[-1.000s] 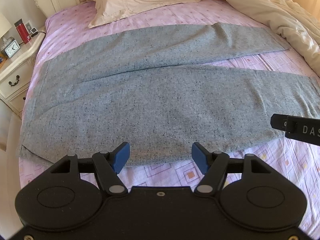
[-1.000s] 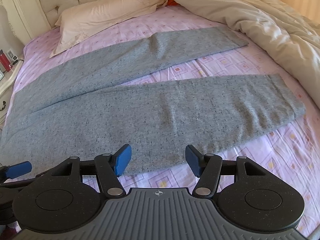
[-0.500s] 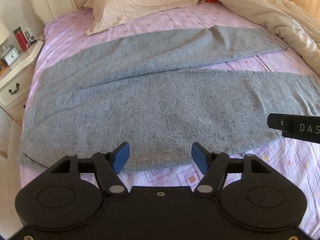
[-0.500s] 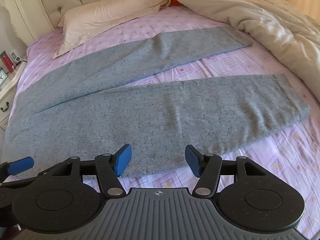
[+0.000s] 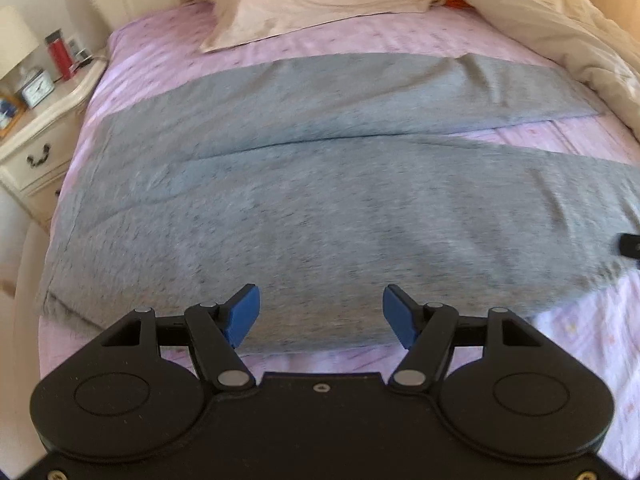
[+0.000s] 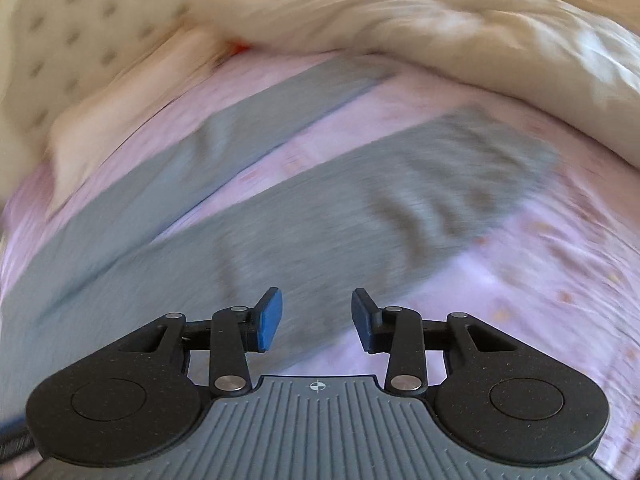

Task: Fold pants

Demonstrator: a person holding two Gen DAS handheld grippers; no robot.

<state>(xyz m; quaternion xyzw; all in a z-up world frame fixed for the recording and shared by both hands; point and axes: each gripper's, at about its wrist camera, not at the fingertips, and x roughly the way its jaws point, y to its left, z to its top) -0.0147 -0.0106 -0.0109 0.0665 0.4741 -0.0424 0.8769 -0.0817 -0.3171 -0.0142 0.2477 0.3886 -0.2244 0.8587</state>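
- Pants, grey and speckled, lie flat across a bed covered by a pink patterned sheet; waist end at the left of the left wrist view, both legs running to the right.
- Far leg and near leg part toward the right, with a wedge of sheet showing between them.
- Left gripper hangs over the near edge of the pants, its blue pads spread wide with only cloth beneath them; nothing is pinched.
- Right gripper is above the near leg, close to that leg's lower edge; its view is heavily blurred. Its jaws have just been closing, yet a clear gap remains between the pads and they do not press the fabric.
- A small black piece at the right edge of the left wrist view, over the near leg's end, is probably part of the other tool; too little shows to be certain.
- Cream pillow sits at the head of the bed, beyond the pants.
- Cream duvet is bunched along the right side, close to the leg ends.
- White nightstand stands left of the bed, carrying a red bottle and a small clock.
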